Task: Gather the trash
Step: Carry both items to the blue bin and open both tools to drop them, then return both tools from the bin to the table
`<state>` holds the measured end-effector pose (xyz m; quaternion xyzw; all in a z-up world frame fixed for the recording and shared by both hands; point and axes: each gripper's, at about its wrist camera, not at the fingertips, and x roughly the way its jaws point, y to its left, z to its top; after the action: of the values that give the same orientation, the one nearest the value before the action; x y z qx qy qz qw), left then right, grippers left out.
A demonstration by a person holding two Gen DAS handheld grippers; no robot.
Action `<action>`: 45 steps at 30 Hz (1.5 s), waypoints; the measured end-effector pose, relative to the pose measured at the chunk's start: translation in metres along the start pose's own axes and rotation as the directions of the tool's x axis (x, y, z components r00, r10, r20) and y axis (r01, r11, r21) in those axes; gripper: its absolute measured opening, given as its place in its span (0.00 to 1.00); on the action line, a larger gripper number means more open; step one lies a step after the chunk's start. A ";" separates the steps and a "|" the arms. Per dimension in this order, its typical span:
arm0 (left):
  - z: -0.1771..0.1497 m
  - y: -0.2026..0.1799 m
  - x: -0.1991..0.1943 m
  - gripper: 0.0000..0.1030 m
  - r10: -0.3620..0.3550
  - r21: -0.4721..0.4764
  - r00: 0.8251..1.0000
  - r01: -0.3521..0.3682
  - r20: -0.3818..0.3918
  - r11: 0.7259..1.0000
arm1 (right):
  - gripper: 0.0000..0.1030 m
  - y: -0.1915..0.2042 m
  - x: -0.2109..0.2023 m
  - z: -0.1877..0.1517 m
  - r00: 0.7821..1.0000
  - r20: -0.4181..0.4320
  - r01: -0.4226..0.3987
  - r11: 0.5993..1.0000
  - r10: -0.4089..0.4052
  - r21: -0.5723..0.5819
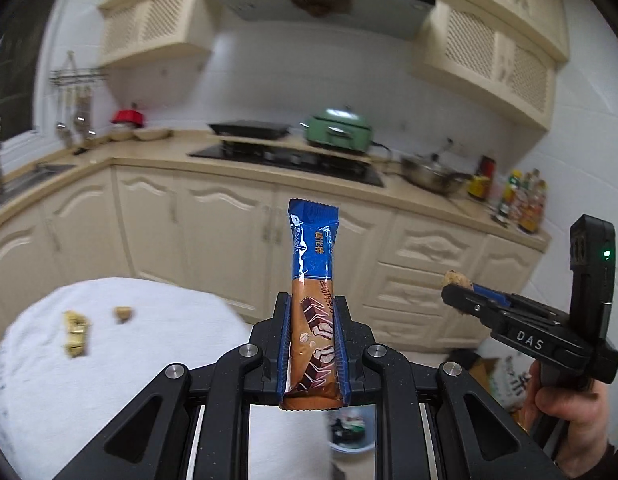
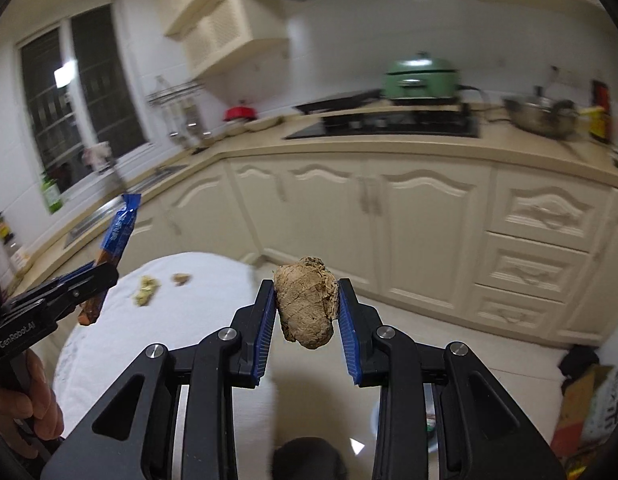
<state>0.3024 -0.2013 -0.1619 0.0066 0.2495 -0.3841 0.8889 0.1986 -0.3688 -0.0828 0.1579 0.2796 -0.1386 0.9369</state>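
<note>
Left gripper clenched on a snack wrapper, blue on top and brown below. Wrapper standing upright between the blue fingers, top end sticking up well past the tips. Held up in the air, above the near right edge of a round table with a white cloth.

Right gripper clenched on a tan lump of food scrap. Fingers pressing its two sides near the tips, lump hanging a bit below them. Also up in the air, past the right edge of the table.

Both grippers side by side, a little apart. Seen from the left one: right gripper off to the right, with a hand on its handle. Seen from the right one: left gripper off to the left, wrapper tilted in it.

Still lying on the cloth, far left: a pale yellow scrap and a small brown bit, near each other but not touching.

Down on the floor, near the table: a bin, mostly hidden behind the left gripper.

Behind it all: cream cupboards and a green pot on the far counter.
</note>
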 end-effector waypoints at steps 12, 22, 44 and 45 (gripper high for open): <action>-0.004 -0.066 0.126 0.15 -0.168 0.020 0.954 0.178 -0.250 0.984 | 0.30 -0.140 0.052 -0.046 0.971 -0.186 0.184 0.965 -0.149 0.187; -0.007 -0.095 0.241 0.15 -0.213 -0.067 0.847 0.207 -0.487 0.976 | 0.30 -0.203 0.118 -0.093 0.936 -0.333 0.214 0.933 -0.112 0.289; 0.030 -0.114 0.254 0.99 0.103 0.082 0.885 -0.074 -0.454 0.994 | 1.00 -0.218 0.127 -0.099 0.919 -0.361 0.297 0.883 -0.160 0.364; 0.028 -0.116 0.241 0.99 0.102 0.081 0.891 -0.073 -0.442 0.994 | 1.00 -0.215 0.125 -0.097 0.920 -0.358 0.295 0.884 -0.160 0.363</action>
<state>0.3748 -0.4526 -0.2247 0.1332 0.4334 -0.3396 0.8241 0.1780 -0.5497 -0.2778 0.3368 0.4081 -0.2774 0.8019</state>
